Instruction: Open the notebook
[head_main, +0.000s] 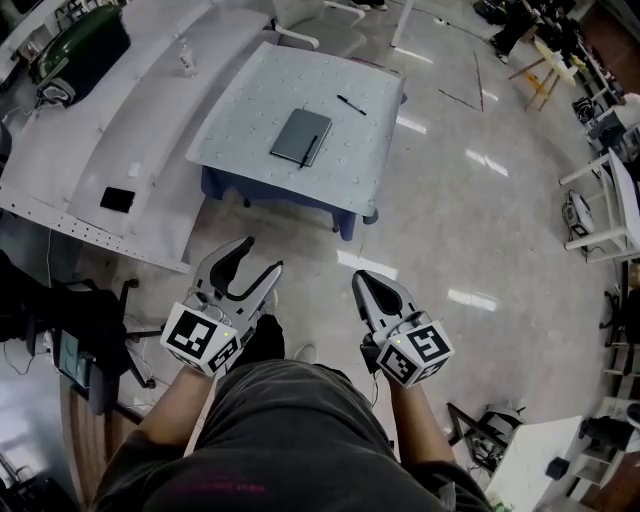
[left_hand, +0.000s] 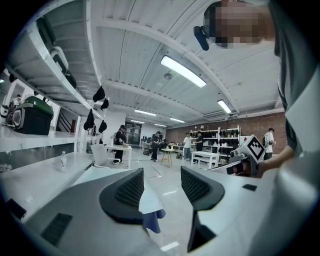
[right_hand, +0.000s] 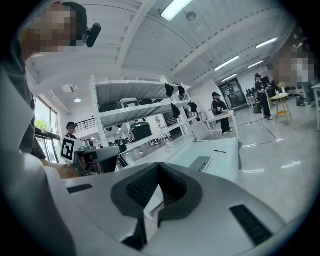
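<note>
Now, your left gripper (head_main: 258, 258) has its jaws spread, nothing between them; your right gripper (head_main: 366, 287) has its jaws pressed together, empty. Both hang well apart from the closed dark-green notebook (head_main: 298, 135), which lies flat on the pale square worktop (head_main: 250, 115) ahead, a slim black pen (head_main: 310, 151) on its cover.

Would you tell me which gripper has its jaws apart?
The left gripper: its jaws stand apart with nothing between them, whereas the right gripper has its jaws closed together.

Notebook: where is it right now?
Head view, upper centre: the notebook lies closed on the small table, a black pen to its upper right.
</note>
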